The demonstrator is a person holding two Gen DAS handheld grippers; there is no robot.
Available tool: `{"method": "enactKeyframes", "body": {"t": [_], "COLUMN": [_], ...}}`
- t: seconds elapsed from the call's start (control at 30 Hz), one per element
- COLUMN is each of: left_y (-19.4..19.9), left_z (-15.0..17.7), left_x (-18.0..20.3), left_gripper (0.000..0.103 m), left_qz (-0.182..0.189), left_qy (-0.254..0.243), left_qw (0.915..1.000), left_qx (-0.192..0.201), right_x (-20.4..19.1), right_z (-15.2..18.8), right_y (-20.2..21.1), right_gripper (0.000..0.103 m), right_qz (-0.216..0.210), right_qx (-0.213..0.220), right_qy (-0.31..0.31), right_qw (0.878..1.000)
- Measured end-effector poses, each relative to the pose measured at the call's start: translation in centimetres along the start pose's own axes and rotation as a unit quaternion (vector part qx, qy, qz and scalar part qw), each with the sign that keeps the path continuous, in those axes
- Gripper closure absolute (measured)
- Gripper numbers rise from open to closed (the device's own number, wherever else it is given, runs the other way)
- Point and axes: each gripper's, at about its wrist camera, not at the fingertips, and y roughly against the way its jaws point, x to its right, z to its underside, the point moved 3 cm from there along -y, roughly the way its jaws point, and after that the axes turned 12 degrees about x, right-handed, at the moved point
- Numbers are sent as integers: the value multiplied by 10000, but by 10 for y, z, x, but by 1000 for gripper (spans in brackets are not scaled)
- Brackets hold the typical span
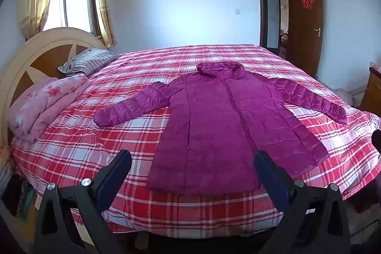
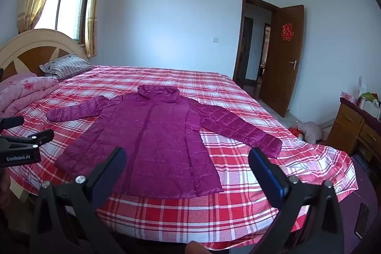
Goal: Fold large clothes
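1 jacket [image 1: 214, 125]; 2 pillows [image 1: 88, 61]

Black left claw [image 1: 193, 164] and right claw [image 2: 187, 162], dark blue pads, silver screws, white "GenRobot.AI" lettering.

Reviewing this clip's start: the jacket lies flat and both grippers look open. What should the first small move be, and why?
Probably bring the left gripper down to the sleeve cuff on its side to fold that sleeve across the body. The purple jacket lies spread flat and zipped on the plaid bedspread, both sleeves splayed outward; both the left and the right gripper hang open, holding nothing.
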Motion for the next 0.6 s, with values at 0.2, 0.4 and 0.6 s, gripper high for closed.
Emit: {"method": "enactKeyframes", "body": {"t": [0.2, 0.4, 0.6], "left_y": [-3, 1, 0], "left_z": [-3, -3, -2], "left_x": [1, -3, -4], "left_gripper": [1, 1, 1], "left_qz": [-58, -34, -39], "left_qy": [3, 54, 79], "left_qw": [10000, 10000, 10000], "left_qx": [-18, 44, 14], "right_x": [3, -2, -2], "right_z": [0, 1, 6], "right_y": [-2, -1, -3], "right_gripper": [0, 0, 0], "right_qz": [11, 9, 8], "right_qx": [-25, -32, -54], "right_qy": [-29, -43, -40], "right_qw": [10000, 10000, 10000]}}
